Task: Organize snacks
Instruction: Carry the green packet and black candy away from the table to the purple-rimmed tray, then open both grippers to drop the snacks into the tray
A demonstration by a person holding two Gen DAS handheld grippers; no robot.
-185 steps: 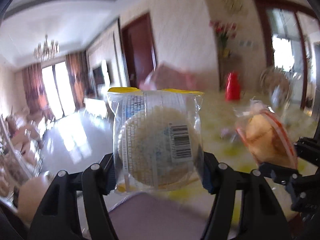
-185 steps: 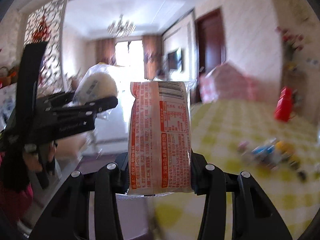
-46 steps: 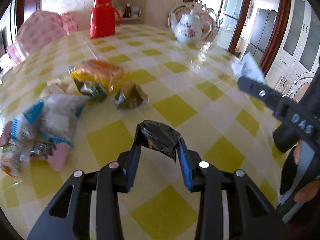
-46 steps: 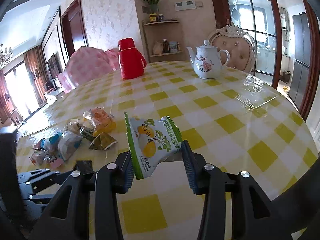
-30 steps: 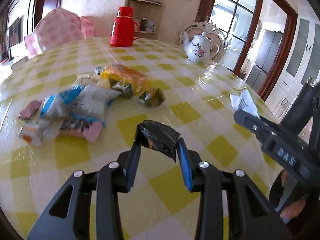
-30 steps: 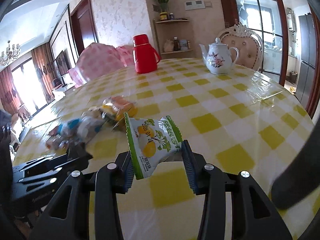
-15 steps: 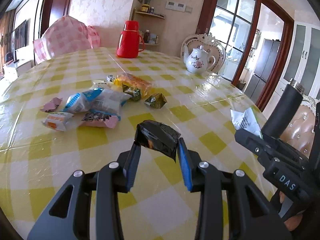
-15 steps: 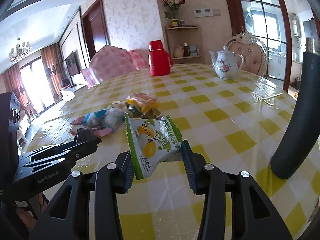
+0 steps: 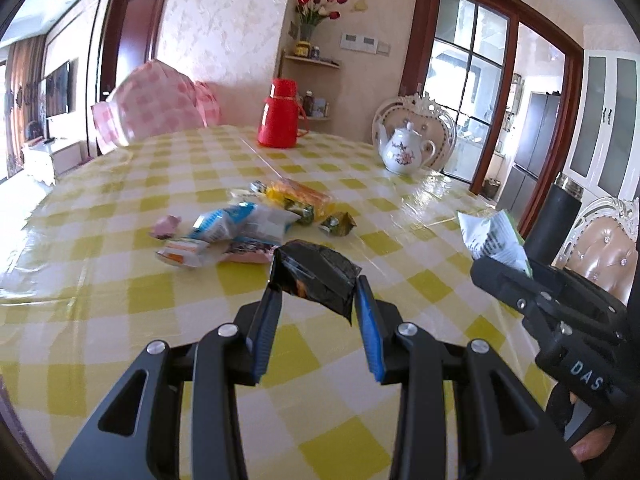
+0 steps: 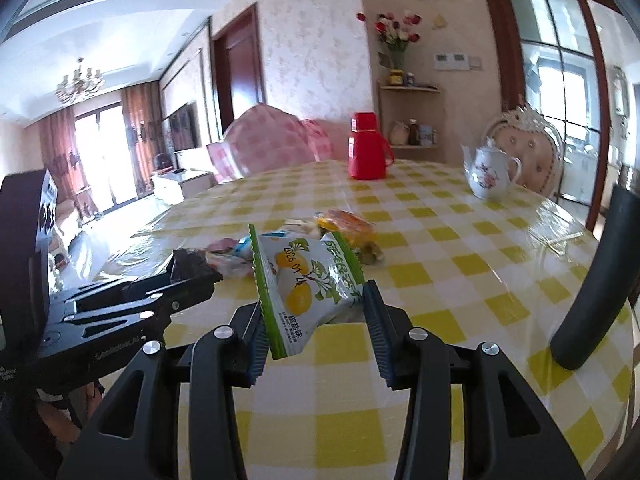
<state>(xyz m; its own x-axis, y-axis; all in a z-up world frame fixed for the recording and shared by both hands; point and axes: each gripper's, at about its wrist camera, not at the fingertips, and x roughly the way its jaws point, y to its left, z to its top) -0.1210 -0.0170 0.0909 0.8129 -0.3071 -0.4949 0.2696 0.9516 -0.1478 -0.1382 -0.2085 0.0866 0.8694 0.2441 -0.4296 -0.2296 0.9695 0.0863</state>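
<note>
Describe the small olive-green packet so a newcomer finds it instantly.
On the yellow-checked table, find the snack pile in the middle. The olive-green packet lies at its right edge, beside the orange-yellow pack. It is small, dark and crumpled, and sits slightly apart from the rest.

Right hand-held gripper (image 10: pixel 314 322) clamps a green-edged snack packet (image 10: pixel 306 290) — above the checked table (image 10: pixel 460 280).
</note>
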